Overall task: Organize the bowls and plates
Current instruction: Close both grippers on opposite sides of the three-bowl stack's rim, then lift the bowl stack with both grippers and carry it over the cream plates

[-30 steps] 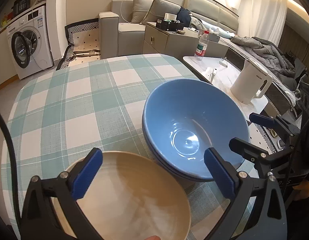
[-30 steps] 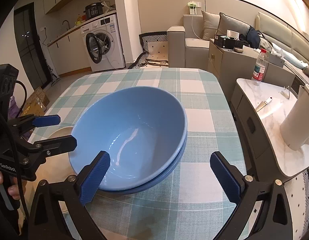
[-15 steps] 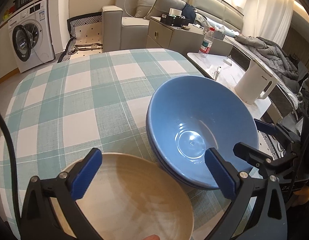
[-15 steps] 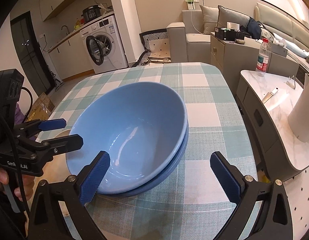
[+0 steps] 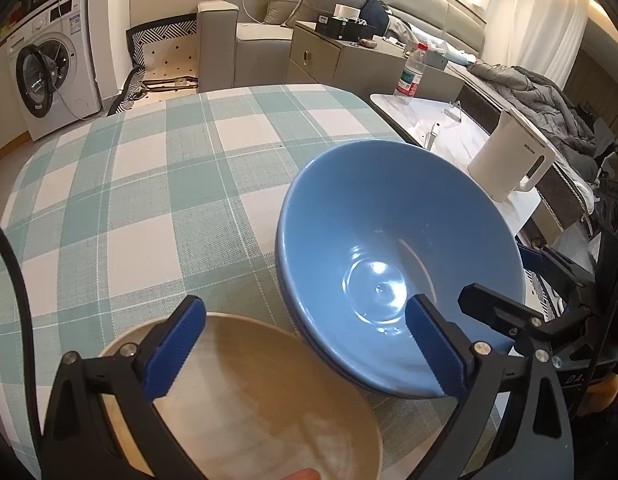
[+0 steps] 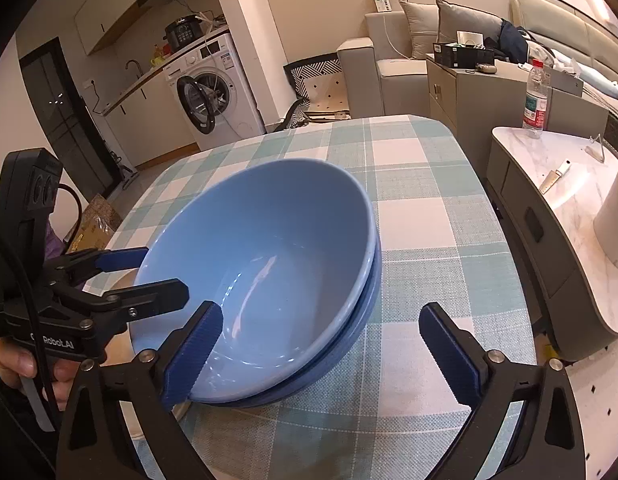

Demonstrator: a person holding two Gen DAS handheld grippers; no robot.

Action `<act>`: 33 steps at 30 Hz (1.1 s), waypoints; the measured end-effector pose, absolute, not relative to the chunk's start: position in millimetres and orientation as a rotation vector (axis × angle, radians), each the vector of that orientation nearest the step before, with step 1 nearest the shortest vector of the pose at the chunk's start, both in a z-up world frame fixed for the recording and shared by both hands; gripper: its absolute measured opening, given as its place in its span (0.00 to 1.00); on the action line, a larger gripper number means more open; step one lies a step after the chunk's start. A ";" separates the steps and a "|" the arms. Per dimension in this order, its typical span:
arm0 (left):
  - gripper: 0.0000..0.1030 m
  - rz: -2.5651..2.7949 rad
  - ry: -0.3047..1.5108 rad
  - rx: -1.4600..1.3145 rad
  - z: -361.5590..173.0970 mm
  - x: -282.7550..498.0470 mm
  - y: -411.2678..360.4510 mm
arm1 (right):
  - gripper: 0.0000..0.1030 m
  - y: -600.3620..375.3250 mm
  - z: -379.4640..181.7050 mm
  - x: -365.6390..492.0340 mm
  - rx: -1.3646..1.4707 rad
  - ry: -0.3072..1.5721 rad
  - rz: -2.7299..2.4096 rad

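Two blue bowls sit nested on the checked tablecloth, the upper one tilted in the lower one. A beige bowl lies close in front of them on the left. My left gripper hovers over the beige bowl's far rim, jaws wide and closing, the rim between them but untouched. My right gripper straddles the near rim of the upper blue bowl, jaws also closing, pads not pressing on it. In the right wrist view the left gripper stands at the bowls' left side.
A white kettle and a water bottle stand on a marble side table right of the table. A washing machine and a sofa are beyond. A person's hand holds the left gripper's handle.
Both pairs of jaws have narrowed a little. The left gripper has eased forward and down over the beige bowl. The bowls have not moved.
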State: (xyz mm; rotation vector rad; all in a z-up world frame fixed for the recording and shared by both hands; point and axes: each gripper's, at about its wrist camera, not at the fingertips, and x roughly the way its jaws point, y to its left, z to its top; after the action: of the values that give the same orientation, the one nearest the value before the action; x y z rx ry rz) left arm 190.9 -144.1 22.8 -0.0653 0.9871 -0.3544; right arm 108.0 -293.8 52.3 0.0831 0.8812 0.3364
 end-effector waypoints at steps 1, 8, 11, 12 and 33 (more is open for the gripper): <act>0.88 -0.365 0.994 -0.068 21.7 191.8 -145.0 | 0.87 -293.4 52.3 107.8 0.082 0.880 0.340; 0.55 -0.420 1.020 -0.088 19.7 192.9 -152.2 | 0.63 -291.5 53.6 107.8 0.066 0.871 0.354; 0.45 -0.417 1.015 -0.075 20.3 191.5 -155.6 | 0.60 -292.0 53.9 107.3 0.061 0.867 0.352; 0.44 -0.410 1.015 -0.068 20.5 191.2 -156.5 | 0.60 -292.1 54.1 107.0 0.063 0.865 0.351; 0.40 -0.400 0.970 -0.048 34.7 183.0 -157.7 | 0.60 -292.7 68.0 92.9 0.060 0.823 0.324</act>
State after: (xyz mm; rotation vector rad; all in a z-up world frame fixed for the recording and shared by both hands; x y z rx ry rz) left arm 183.0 -157.7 34.7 -0.0475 0.9702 -0.3998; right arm 92.9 -292.7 68.0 0.0600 0.8229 0.3238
